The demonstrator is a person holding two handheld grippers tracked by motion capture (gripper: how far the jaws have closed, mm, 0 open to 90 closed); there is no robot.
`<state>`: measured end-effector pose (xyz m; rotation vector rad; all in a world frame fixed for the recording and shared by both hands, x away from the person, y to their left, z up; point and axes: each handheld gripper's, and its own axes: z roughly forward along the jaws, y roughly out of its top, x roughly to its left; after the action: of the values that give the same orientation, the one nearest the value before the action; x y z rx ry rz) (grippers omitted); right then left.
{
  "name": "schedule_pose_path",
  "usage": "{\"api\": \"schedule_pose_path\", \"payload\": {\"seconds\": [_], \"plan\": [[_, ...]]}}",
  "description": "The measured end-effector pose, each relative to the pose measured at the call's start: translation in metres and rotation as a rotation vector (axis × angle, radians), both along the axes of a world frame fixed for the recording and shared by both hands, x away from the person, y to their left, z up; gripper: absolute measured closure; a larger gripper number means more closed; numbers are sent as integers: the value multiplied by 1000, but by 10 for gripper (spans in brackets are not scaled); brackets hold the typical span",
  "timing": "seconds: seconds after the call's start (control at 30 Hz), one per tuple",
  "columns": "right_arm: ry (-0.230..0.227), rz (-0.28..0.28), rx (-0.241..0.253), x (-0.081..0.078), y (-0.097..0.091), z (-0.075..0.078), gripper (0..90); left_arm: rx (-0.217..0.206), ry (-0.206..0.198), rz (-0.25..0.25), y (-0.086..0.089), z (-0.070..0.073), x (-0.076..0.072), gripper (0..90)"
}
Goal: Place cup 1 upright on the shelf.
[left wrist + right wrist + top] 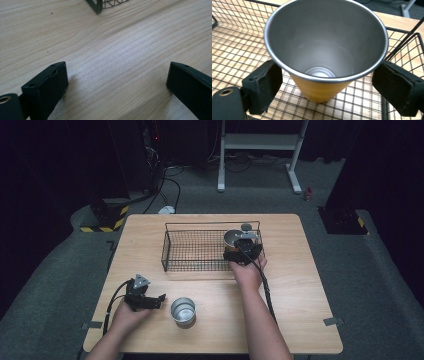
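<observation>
An orange cup point(322, 92) with a bare steel inside stands in the right end of a black wire basket point(165, 247), its base on the basket floor point(237, 50). My right gripper point(327, 82) comes at it from the near side point(239, 242). Its two jaws flank the cup and the pads point(265, 83) meet the wall just under the rim. A plain steel cup point(183, 310) stands upright on the table near the front edge. Just left of that cup lies my left gripper point(160, 300), open, with bare wood between its jaws point(117, 82).
The wooden table point(300, 295) has free room to the right of the basket and along the front right. A corner of the basket point(96, 6) shows ahead of the left gripper. Beyond the table are a white stand's legs point(295, 180) and floor cables.
</observation>
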<state>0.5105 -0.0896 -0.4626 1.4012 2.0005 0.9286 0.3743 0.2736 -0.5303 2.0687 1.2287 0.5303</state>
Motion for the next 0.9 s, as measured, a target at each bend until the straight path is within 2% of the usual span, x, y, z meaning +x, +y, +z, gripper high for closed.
{"api": "schedule_pose_path", "payload": {"seconds": [0.17, 0.23, 0.4, 0.43, 0.63, 0.8, 0.9], "plan": [[-6, 11, 5, -5, 4, 2, 97, -5, -1, 4, 0, 0, 0, 43], [-15, 19, -15, -11, 8, 3, 97, -4, 1, -5, 1, 0, 0, 45], [-11, 24, -25, -19, 11, 4, 97, -5, 2, -3, 0, 0, 0, 45], [-10, 18, -6, -24, 9, 7, 98, -5, 2, -2, 0, 0, 0, 46], [-27, 23, 9, -32, 6, 10, 98, -5, 0, 2, 0, 0, 0, 46], [-42, 30, 42, -40, 2, 8, 98, -5, -2, 2, 0, 0, 0, 47], [-64, 56, 42, -48, 2, 7, 98, -4, -4, 4, 0, 0, 0, 48]]}}
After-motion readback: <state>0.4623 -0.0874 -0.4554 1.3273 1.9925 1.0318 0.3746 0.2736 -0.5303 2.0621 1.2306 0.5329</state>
